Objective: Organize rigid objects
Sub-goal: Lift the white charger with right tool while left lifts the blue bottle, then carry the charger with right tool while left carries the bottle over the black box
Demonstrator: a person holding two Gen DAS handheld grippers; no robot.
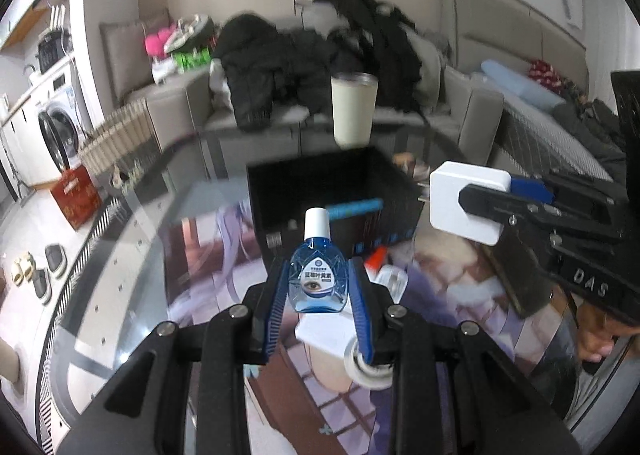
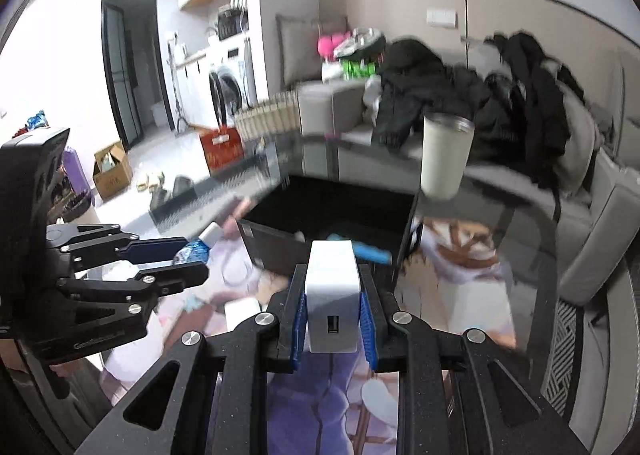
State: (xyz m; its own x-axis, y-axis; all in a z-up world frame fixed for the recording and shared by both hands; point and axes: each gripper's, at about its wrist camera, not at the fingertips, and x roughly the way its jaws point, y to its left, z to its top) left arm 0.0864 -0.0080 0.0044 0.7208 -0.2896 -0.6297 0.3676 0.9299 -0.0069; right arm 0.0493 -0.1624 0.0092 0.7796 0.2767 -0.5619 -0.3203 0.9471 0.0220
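We see both views under even indoor light, fairly bright, with no hard shadows. In the right wrist view a doorway area at the far left burns out to white. The glass tabletop (image 1: 132, 255) throws back pale reflections of the room. Motion blur smears the background: the sofa (image 1: 460, 107), the dark clothes and the cream tumbler (image 1: 354, 109) have soft edges, while the near eye-drop bottle (image 1: 318, 275) stays sharp. Fisheye distortion bends straight lines, and dark vignetting fills the corners.

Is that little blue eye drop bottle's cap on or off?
On. The eye drop bottle stands upright in the left hand-held gripper, white cap seated on top.
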